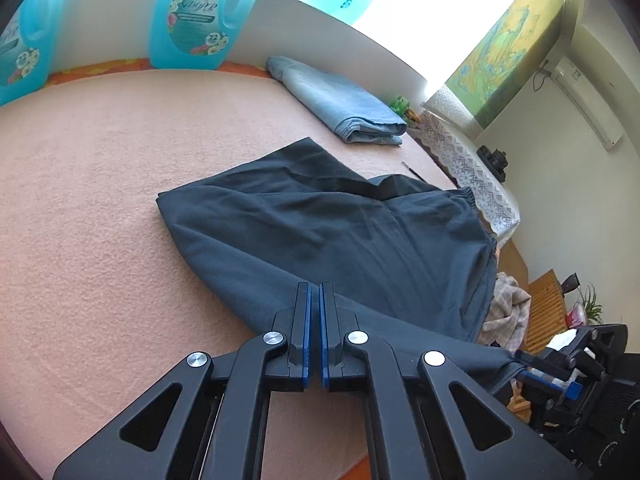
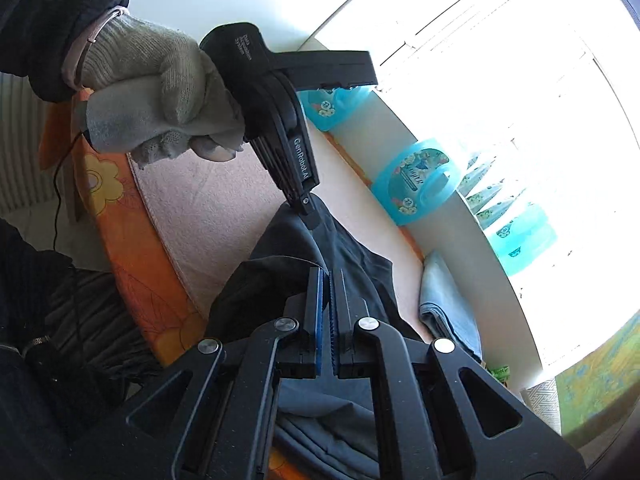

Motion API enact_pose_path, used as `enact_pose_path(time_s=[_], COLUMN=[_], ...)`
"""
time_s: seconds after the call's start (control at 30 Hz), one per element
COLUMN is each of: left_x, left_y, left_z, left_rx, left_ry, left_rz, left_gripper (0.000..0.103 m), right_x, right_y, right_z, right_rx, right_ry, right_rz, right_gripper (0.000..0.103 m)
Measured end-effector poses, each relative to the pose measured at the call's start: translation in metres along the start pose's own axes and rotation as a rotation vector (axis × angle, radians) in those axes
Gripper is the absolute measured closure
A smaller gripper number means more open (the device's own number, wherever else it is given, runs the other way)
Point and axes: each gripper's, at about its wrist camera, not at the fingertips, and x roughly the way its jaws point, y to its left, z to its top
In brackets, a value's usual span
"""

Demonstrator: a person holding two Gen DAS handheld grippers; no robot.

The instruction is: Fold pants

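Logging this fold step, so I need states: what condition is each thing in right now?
dark pants: partly folded, rumpled, on the pink cover
left gripper: shut on the pants' edge
right gripper: shut on pants fabric
blue jeans: folded, lying aside
detergent jug: upright

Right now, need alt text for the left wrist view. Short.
The left tongs, closed, pinch the near edge of dark pants lying crumpled on a pink blanket. At lower right the right tongs grip another edge of the same pants. Behind lie folded light-blue jeans and blue detergent bottles by a white wall.
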Motion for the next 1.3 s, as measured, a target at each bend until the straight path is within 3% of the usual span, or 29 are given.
enact_pose_path(time_s=[0.2, 0.33, 0.5, 0.6, 0.7, 0.9, 1.17, 1.23, 1.3], left_x=[0.034, 0.032, -0.005, -0.029, -0.047, -0.06, -0.056, -0.051, -0.042], left_y=[0.005, 0.004, 0.012, 0.02, 0.027, 0.011, -0.024, -0.035, -0.045], left_z=[0.003, 0.005, 0.008, 0.01, 0.005, -0.042, -0.105, -0.116, -0.122], left_rx=[0.007, 0.024, 0.022, 0.0, -0.037, -0.008, 0.062, 0.107, 0.15], left_ry=[0.061, 0.048, -0.035, -0.085, -0.109, -0.057, 0.061, 0.079, 0.106], left_rz=[0.05, 0.071, 0.117, 0.16, 0.148, 0.075, -0.012, 0.014, 0.026], left_gripper=[0.101, 0.101, 0.098, 0.09, 0.075, 0.074, 0.07, 0.062, 0.062], right_x=[-0.007, -0.009, -0.023, -0.016, -0.005, 0.002, 0.014, 0.025, 0.033], right_y=[-0.009, -0.015, -0.022, -0.041, -0.057, -0.054, -0.014, -0.016, -0.024], right_z=[-0.014, -0.028, -0.033, -0.033, -0.034, -0.066, -0.085, -0.086, -0.088], right_rx=[-0.007, 0.041, 0.143, 0.272, 0.364, 0.544, 0.589, 0.603, 0.642], right_ry=[-0.023, -0.001, -0.02, -0.019, 0.005, 0.083, 0.159, 0.176, 0.176], right_rz=[-0.108, 0.051, 0.276, 0.364, 0.38, 0.44, 0.512, 0.501, 0.511], right_gripper=[0.101, 0.101, 0.101, 0.1, 0.097, 0.08, 0.08, 0.08, 0.08])
